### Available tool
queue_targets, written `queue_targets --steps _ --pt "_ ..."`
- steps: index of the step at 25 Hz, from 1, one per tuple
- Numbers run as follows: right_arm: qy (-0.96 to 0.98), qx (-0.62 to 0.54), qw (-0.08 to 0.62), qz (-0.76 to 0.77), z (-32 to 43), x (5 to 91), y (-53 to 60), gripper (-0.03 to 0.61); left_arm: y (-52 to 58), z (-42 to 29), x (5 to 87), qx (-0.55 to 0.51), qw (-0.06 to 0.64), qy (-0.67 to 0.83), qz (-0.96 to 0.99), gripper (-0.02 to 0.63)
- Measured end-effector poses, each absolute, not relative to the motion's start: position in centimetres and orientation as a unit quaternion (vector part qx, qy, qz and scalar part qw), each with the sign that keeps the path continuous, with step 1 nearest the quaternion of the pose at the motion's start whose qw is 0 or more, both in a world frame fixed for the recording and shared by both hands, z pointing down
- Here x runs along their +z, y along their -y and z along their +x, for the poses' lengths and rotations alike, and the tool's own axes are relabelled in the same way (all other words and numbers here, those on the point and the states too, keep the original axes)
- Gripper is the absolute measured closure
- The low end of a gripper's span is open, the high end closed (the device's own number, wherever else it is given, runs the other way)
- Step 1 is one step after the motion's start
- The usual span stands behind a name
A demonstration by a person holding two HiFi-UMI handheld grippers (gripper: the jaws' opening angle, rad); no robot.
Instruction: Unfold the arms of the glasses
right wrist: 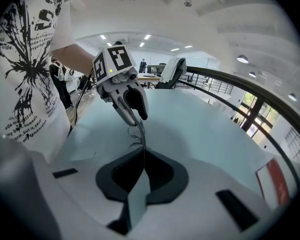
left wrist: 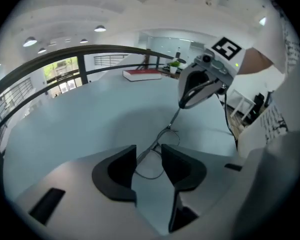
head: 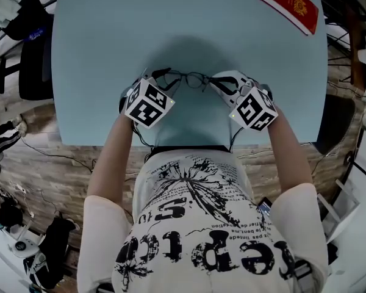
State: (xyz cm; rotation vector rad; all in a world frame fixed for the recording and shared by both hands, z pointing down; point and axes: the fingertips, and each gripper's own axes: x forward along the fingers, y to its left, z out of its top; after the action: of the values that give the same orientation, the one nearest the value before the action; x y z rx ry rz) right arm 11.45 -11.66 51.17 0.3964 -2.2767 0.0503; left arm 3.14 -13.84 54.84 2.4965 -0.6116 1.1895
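Thin dark-framed glasses (head: 192, 78) hang just above the pale blue table (head: 104, 35), stretched between my two grippers. At their left end my left gripper (head: 157, 76) stands open; in the left gripper view a lens rim (left wrist: 151, 170) runs through the gap between the pads (left wrist: 121, 168) without being pressed. My right gripper (head: 220, 82) is shut on the glasses at their right end. In the right gripper view the wire frame (right wrist: 139, 132) comes straight out of the closed jaws (right wrist: 144, 158) toward the left gripper (right wrist: 127, 100). I cannot make out how the arms lie.
A red book (head: 291, 3) lies at the table's far right corner. A dark chair (head: 33, 60) stands off the left edge. Cables and black gear (head: 24, 224) lie on the wood floor. The person's torso stands against the near edge.
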Motion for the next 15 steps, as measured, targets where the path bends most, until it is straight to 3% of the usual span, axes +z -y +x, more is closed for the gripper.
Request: queue_targets --steps 7,15 --pt "0.9 0.024 0.407 0.154 11.1 51.2 12.0 0.563 13.7 5.0 56.4 0.472 0.079 0.115 0.871 0.448" --pt "0.898 0.031 0.41 0.154 11.1 51.2 12.2 0.563 13.4 6.3 57.3 0.524 0.009 0.017 0.851 0.547"
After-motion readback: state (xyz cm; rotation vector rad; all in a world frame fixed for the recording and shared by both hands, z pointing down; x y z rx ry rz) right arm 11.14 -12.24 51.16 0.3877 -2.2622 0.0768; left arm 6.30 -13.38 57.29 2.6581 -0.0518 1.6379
